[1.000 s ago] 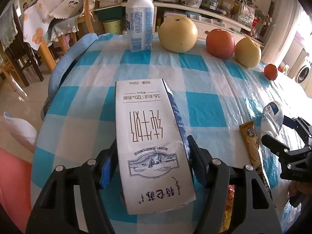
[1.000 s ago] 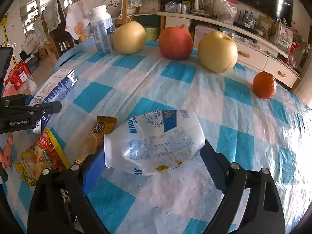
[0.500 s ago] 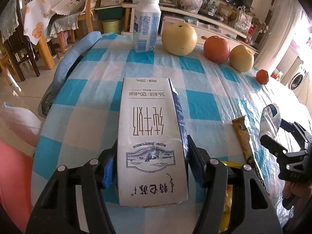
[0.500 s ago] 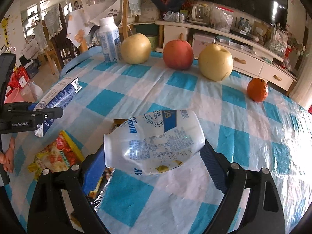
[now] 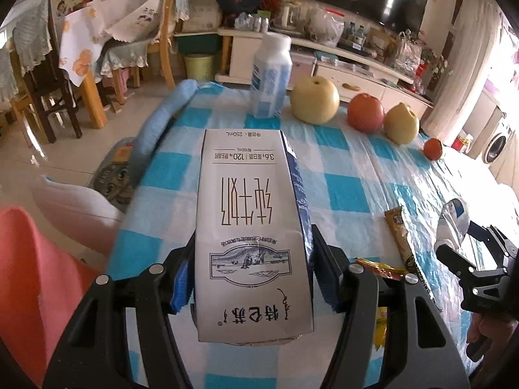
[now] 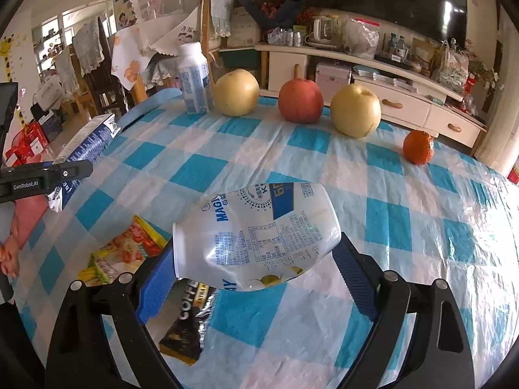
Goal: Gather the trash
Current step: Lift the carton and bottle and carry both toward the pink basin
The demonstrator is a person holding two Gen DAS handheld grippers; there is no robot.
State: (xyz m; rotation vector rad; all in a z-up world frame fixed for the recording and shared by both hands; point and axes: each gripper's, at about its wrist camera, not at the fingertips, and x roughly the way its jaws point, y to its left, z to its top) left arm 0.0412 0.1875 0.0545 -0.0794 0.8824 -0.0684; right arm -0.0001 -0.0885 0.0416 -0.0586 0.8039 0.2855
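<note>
Currently the left gripper (image 5: 249, 278) is clamped on the milk carton (image 5: 251, 227), pads on its two long sides, carton clear of the checked tablecloth (image 5: 350, 194). Right of the carton, on the cloth: a yellow snack wrapper (image 6: 123, 253) and a coffee sachet (image 6: 188, 321), both still to collect. Further right, the right gripper (image 6: 256, 269) pinches the crumpled clear bottle (image 6: 256, 240) end to end, also lifted off the cloth.

Step in hand, as judged: carry both pieces to a bin. No bin is positively identified; a pale yellow pail (image 5: 198, 66) stands on the floor beyond the carton. Keep the squeeze steady, since the thin bottle may buckle and slip, and keep the carton level in case of dregs.

Behind the carton: upright white bottle (image 5: 271, 76), three large fruits, one small orange (image 5: 433, 149). Room: cluttered sideboard, dark TV, draped chairs.
</note>
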